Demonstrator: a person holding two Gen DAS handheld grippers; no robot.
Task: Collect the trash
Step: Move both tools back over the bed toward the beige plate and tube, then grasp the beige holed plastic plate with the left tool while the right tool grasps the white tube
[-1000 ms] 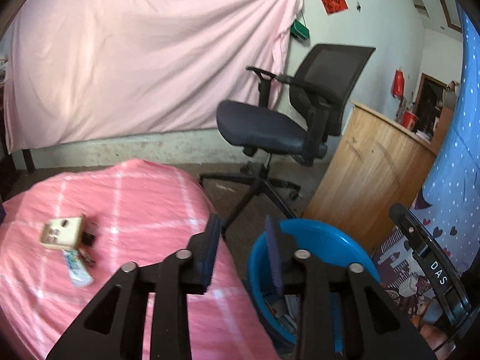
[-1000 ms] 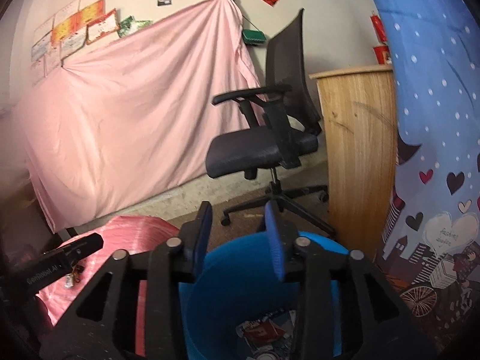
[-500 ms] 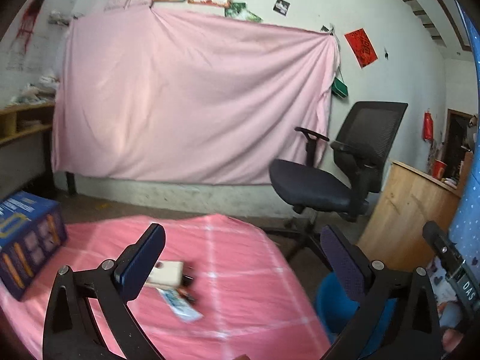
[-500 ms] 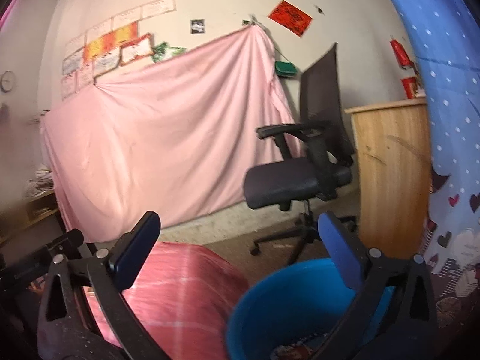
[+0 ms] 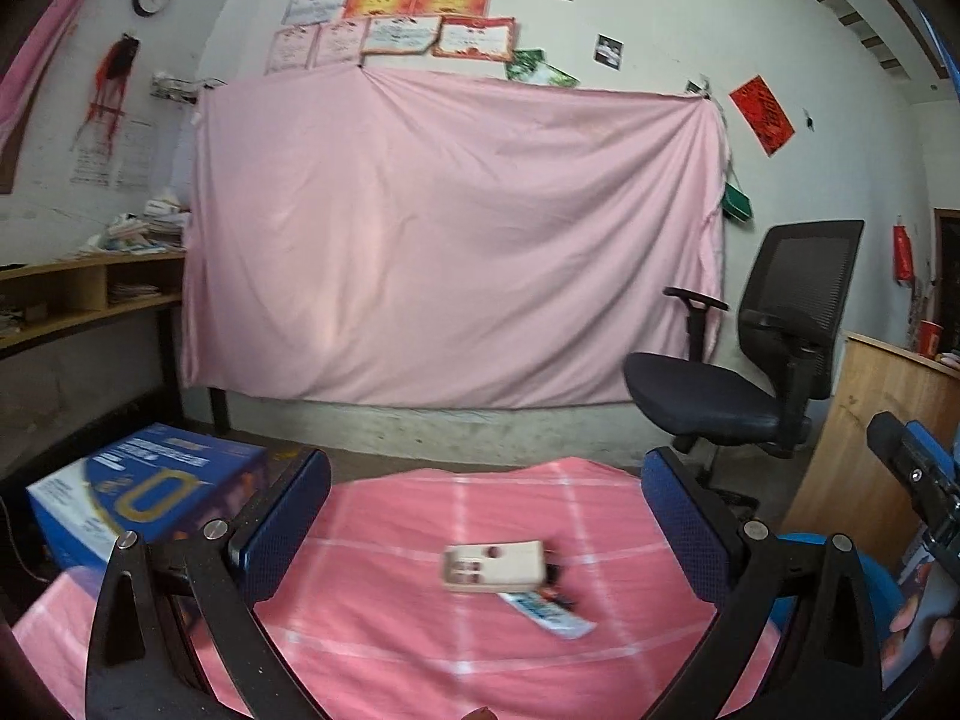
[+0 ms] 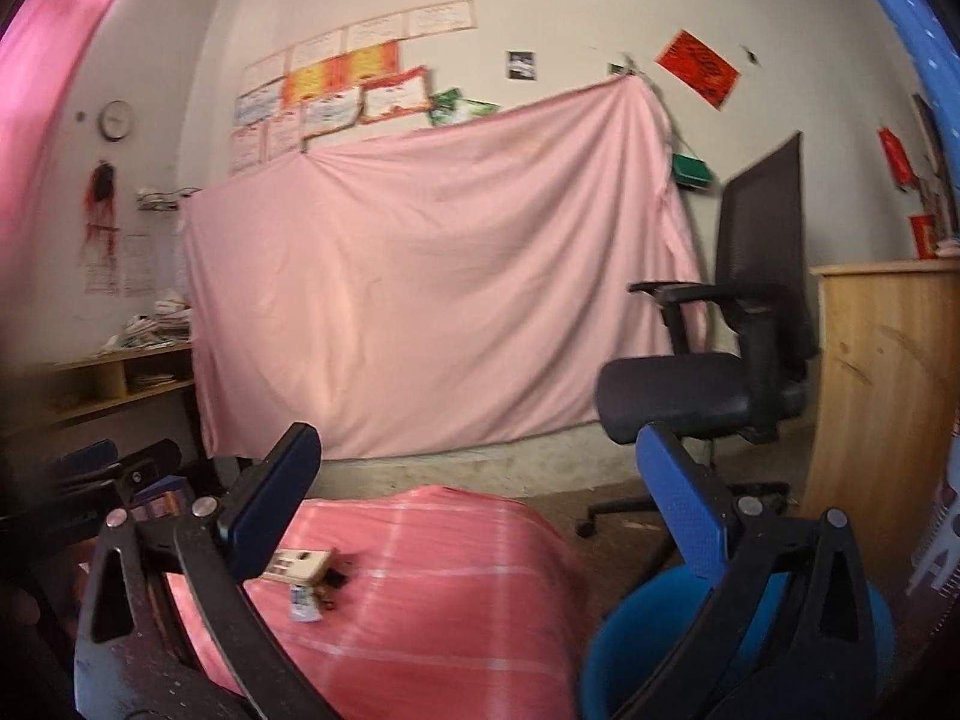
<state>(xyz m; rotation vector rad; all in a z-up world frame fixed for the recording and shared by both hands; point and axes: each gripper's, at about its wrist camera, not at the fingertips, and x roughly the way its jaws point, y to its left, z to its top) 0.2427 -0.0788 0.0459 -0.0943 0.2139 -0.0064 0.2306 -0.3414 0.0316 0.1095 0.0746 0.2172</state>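
On the pink checked cloth (image 5: 390, 630) lie a small beige box (image 5: 495, 565), a white-and-blue wrapper (image 5: 549, 613) and a small dark bit beside them. My left gripper (image 5: 483, 510) hangs open above the cloth, nothing between its blue pads, the box a little ahead of it. My right gripper (image 6: 480, 504) is open and empty too, over the cloth's right edge; the beige box (image 6: 300, 564) and wrapper (image 6: 305, 603) show by its left finger. The blue bin (image 6: 636, 654) stands low at the right, under the right finger, and its rim (image 5: 876, 576) shows in the left wrist view.
A blue carton (image 5: 144, 492) stands at the cloth's left end. A black office chair (image 5: 750, 372) and a wooden counter (image 5: 888, 432) are at the right. A pink sheet (image 5: 450, 240) covers the back wall, with shelves (image 5: 78, 300) at the left.
Both grippers went from nearly shut to wide open. Both views swung left, away from the blue bin, toward the pink cloth with the box and wrapper.
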